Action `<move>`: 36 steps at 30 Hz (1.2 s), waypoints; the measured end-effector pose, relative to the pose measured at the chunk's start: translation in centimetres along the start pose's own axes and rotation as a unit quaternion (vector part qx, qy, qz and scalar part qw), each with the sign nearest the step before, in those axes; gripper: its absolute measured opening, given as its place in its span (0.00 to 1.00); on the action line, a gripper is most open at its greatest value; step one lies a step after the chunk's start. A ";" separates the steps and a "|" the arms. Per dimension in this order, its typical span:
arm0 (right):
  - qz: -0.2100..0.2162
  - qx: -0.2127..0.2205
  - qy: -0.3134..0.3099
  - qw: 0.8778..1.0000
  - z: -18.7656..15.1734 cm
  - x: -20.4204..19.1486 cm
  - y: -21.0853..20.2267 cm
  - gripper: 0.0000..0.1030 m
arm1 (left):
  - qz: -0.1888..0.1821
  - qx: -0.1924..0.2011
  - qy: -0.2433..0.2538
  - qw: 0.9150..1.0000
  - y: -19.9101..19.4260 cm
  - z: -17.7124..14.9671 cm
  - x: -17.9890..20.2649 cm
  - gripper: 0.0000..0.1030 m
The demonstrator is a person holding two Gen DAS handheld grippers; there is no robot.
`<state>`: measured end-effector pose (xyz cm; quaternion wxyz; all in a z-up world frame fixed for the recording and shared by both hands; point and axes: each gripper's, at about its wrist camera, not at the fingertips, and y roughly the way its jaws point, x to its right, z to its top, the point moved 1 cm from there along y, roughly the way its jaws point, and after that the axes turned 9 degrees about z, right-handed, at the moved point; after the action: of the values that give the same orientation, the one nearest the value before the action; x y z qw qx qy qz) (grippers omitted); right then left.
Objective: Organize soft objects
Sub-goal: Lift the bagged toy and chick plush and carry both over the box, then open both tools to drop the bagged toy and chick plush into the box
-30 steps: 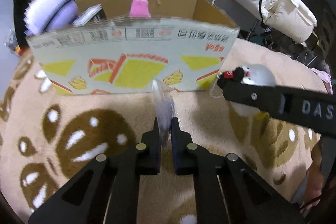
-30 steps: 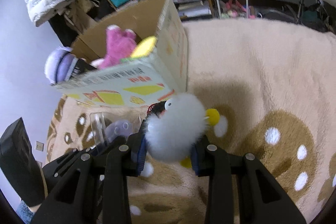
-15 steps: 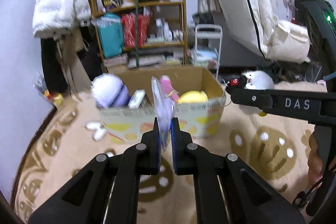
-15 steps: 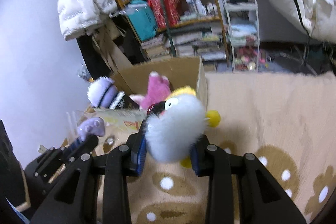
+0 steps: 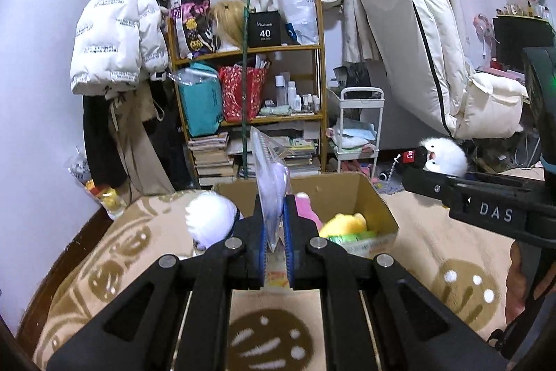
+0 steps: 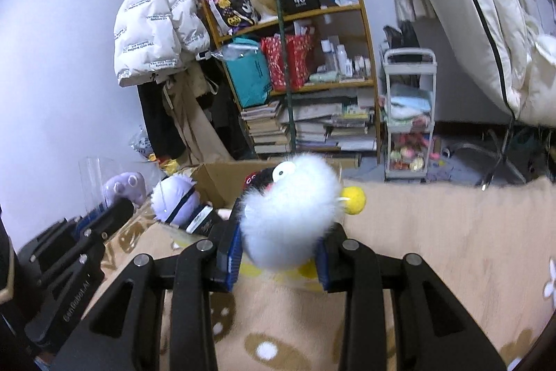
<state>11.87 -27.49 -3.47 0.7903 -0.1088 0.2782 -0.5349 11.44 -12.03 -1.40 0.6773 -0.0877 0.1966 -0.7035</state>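
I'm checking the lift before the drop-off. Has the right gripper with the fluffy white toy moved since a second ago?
Yes. The right gripper, shut on the fluffy white toy, has risen and tilted up: the cardboard box now sits lower and smaller in its view.

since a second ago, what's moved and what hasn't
Both grippers rose and tipped up: the cardboard box that filled the views now sits lower and farther off, with shelves and curtains showing. Nothing was picked up or released. The left gripper stays shut on the clear packet, the right gripper on the fluffy white penguin. The box's toys are unmoved.
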 end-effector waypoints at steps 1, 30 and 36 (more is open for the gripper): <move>0.002 0.003 -0.003 1.000 0.2 0.1 0.1 0.35 | -0.001 0.001 0.001 1.000 0.1 0.2 0.1 0.08; 0.064 -0.014 0.044 0.997 -0.7 4.5 7.6 0.37 | -0.042 -0.051 0.013 0.998 9.4 -1.7 2.6 0.12; 0.073 -0.026 0.043 0.996 -1.0 4.5 8.1 0.38 | -0.035 -0.063 0.003 0.997 9.6 -2.0 2.1 0.14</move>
<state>18.89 -28.13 -9.56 0.8111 -0.0858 0.3333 -0.4729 19.33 -13.81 -7.29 0.6446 -0.1349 0.2400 -0.7132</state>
